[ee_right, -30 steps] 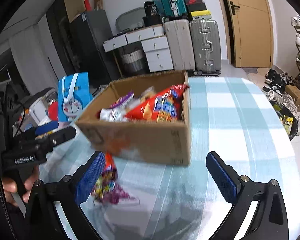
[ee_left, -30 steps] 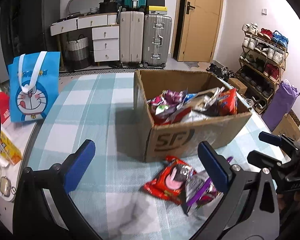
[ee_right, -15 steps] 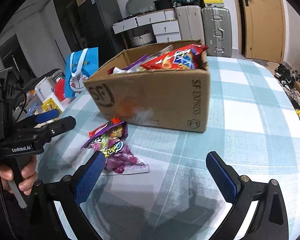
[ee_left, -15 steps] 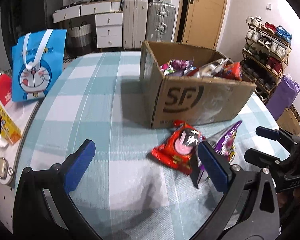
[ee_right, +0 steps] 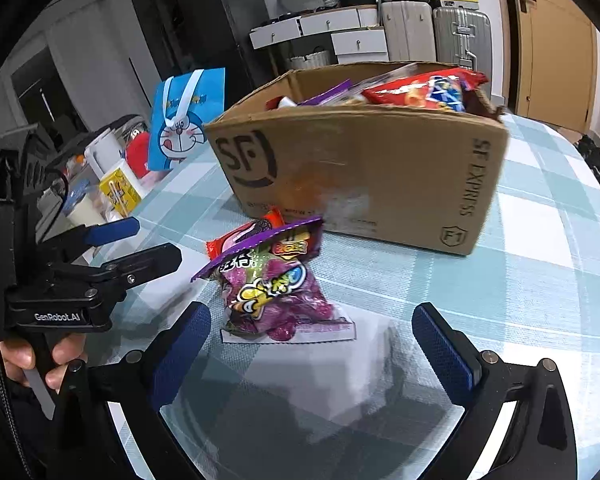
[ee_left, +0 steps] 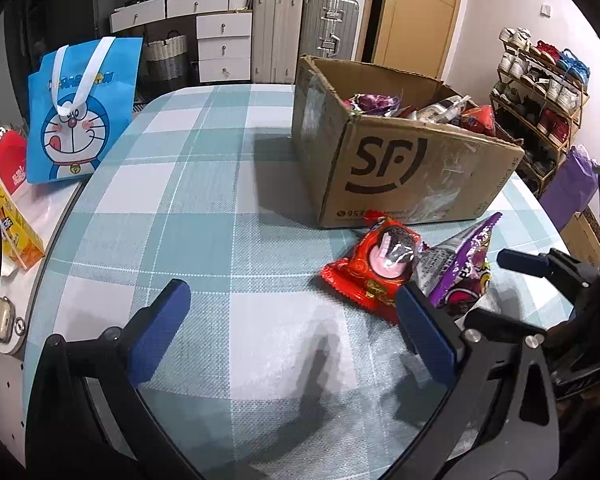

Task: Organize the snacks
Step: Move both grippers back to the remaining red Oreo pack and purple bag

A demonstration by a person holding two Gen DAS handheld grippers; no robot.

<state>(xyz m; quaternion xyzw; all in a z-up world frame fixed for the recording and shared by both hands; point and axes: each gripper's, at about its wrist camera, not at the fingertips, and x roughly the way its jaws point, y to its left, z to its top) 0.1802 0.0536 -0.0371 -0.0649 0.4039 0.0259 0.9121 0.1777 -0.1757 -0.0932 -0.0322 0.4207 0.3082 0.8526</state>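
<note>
Both grippers have dropped lower and closer over the checked tablecloth (ee_left: 204, 208). Purple candy bag (ee_right: 274, 286) and red snack packet (ee_left: 376, 266) lie touching, just in front of the cardboard box (ee_left: 412, 176) full of snacks. Left gripper (ee_left: 292, 334) gapes wide, empty; right gripper (ee_right: 312, 350) spreads wide too, just short of the purple bag.

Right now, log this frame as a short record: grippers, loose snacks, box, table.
left gripper: open, empty, above the table
right gripper: open, empty, purple packet just ahead between its fingers
loose snacks: red packet and purple packet, overlapping, on the table in front of the box
cardboard box: open top, holding many snack packets
table: teal checked cloth
off the table's left edge: blue cartoon bag
</note>
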